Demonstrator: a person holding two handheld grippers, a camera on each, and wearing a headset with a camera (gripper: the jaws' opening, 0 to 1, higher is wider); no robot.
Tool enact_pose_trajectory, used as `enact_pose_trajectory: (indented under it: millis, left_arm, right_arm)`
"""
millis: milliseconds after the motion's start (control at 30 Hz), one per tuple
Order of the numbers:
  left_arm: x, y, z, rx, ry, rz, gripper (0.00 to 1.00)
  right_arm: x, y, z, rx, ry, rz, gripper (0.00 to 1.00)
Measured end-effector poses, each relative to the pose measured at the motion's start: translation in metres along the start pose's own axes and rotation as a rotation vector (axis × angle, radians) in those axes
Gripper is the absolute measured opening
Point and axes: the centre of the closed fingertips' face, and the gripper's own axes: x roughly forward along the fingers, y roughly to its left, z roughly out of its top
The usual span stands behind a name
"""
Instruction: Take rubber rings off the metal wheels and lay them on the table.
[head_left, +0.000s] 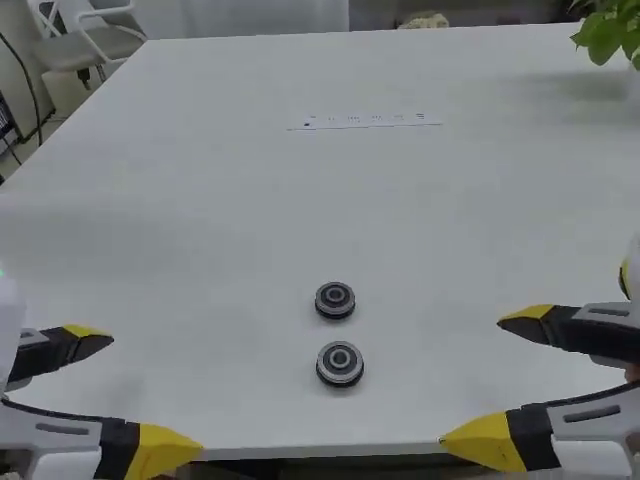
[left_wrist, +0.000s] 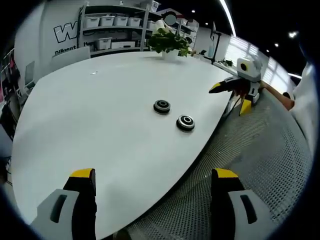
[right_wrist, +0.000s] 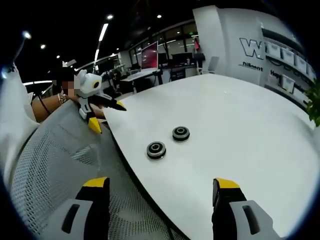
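Two small metal wheels with black rubber rings lie flat on the white table (head_left: 200, 200), close to its near edge. One wheel (head_left: 335, 300) (left_wrist: 161, 106) (right_wrist: 181, 133) sits slightly farther in, and the other wheel (head_left: 340, 364) (left_wrist: 185, 122) (right_wrist: 156, 149) is nearer the edge. My left gripper (head_left: 145, 392) (left_wrist: 153, 175) stands open at the near left corner, well apart from them. My right gripper (head_left: 475, 378) (right_wrist: 160, 182) is open at the near right, with nothing between its yellow-tipped fingers. Each gripper view also catches the opposite gripper: the right gripper (left_wrist: 235, 90) and the left gripper (right_wrist: 102, 107).
A thin printed strip (head_left: 365, 120) lies mid-table farther back. A potted plant (head_left: 610, 35) (left_wrist: 167, 40) stands at the far right corner. A white chair (head_left: 85, 35) is beyond the far left corner. Shelves with bins (left_wrist: 115, 30) line the wall.
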Motion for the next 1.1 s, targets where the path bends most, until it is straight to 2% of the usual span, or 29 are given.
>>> enact_pose_trajectory:
  millis: [500,633,767,800,833,867,1033,1100]
  left_arm:
    - [0.003,-0.002,-0.005,0.053,0.047,-0.015,0.95]
    - [0.003,-0.002,-0.005,0.053,0.048,-0.018,0.95]
    - [0.004,-0.005,-0.005,0.059,0.054,-0.032,0.95]
    - [0.005,-0.007,-0.003,0.088,0.060,-0.046,0.95]
    - [0.005,-0.010,0.001,0.134,0.043,-0.057,0.96]
    - [0.005,-0.014,0.009,0.159,0.005,-0.064,0.98]
    - [0.002,-0.013,0.015,0.089,-0.037,-0.079,0.99]
    - [0.002,-0.010,0.020,0.097,-0.052,-0.066,0.99]
  right_arm:
    - [0.002,0.000,-0.001,-0.008,0.013,0.013,0.85]
    - [0.003,0.000,-0.001,-0.002,0.009,0.020,0.85]
    - [0.004,0.001,0.000,-0.021,0.017,0.015,0.85]
    - [0.005,0.001,0.002,-0.049,0.020,0.007,0.85]
    - [0.005,0.000,0.004,-0.084,0.021,-0.002,0.85]
    - [0.005,0.000,0.005,-0.113,0.022,-0.008,0.85]
    - [0.009,0.002,0.003,-0.159,0.061,0.003,0.86]
    - [0.011,0.000,0.005,-0.187,0.065,-0.005,0.85]
